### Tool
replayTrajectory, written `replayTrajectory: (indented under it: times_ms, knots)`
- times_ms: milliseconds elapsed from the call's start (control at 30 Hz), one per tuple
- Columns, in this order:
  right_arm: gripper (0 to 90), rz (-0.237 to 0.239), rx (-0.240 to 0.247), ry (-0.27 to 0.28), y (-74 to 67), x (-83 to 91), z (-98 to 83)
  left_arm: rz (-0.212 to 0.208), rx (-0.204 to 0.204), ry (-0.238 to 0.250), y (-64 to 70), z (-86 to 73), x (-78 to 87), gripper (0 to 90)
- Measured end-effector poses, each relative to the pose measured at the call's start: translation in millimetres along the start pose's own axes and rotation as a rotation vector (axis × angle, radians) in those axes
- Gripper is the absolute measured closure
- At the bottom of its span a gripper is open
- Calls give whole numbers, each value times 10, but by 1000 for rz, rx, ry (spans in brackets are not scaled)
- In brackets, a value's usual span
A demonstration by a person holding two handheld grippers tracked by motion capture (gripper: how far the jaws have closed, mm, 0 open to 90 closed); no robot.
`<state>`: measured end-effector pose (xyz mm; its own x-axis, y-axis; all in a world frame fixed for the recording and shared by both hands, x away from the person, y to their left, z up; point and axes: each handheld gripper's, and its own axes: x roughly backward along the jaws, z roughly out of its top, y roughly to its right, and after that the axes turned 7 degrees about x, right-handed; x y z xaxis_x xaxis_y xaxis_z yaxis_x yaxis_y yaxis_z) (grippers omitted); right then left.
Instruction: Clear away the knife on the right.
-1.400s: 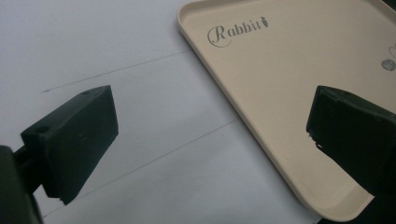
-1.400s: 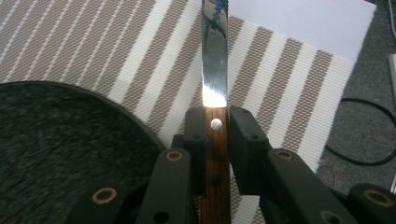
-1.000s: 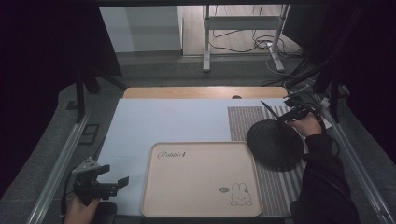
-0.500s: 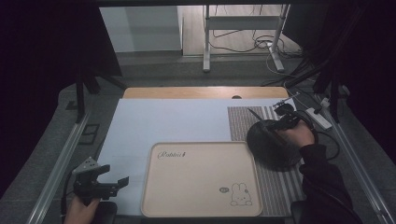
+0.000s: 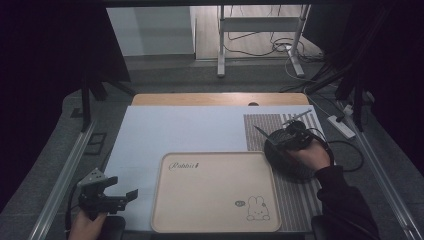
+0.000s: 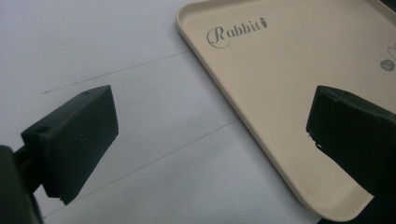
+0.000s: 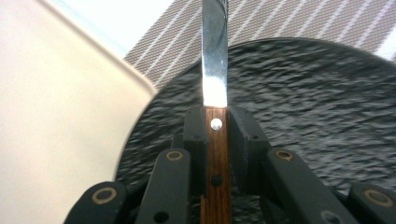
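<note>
My right gripper (image 5: pixel 289 137) is shut on the wooden handle of a knife (image 7: pixel 215 140), whose steel blade (image 7: pixel 215 60) sticks out ahead of the jaws. It hovers over a black textured plate (image 5: pixel 284 164) that lies on the striped placemat (image 5: pixel 265 125), just right of the beige rabbit tray (image 5: pixel 215 195). In the right gripper view the plate (image 7: pixel 317 93) lies under the blade and the tray's corner (image 7: pixel 56 116) is at the left. My left gripper (image 5: pixel 122 186) rests open at the table's front left, by the tray's edge (image 6: pixel 289 70), with nothing between its jaws (image 6: pixel 210 126).
A pale blue mat (image 5: pixel 190 130) covers the table under the tray and the placemat. A wooden table edge (image 5: pixel 215 98) runs along the back. Metal rails flank the table, and a power strip (image 5: pixel 341 127) with cables lies at the right.
The right hand has carried the knife leftward, from the plate's far right rim to over its left part near the tray. The left gripper has kept still.
</note>
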<state>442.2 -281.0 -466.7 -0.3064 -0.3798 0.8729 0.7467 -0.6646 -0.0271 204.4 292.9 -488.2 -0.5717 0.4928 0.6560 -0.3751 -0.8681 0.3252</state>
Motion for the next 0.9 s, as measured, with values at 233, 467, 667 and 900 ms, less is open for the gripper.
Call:
replayTrajectory:
  times_ms: [233,467,667,900]
  knots:
    - [771,21,25,3,-216,-3,-56,-2,3,2,-3,-1,0,24]
    - [771,44,55,-2,-437,-16,-123,-2,3,2,-3,0,-1,24]
    - [771,71,88,2,-662,-9,-150,-2,4,2,-5,0,-1,24]
    - [771,94,128,4,-919,-17,-162,-2,5,2,-6,1,-1,25]
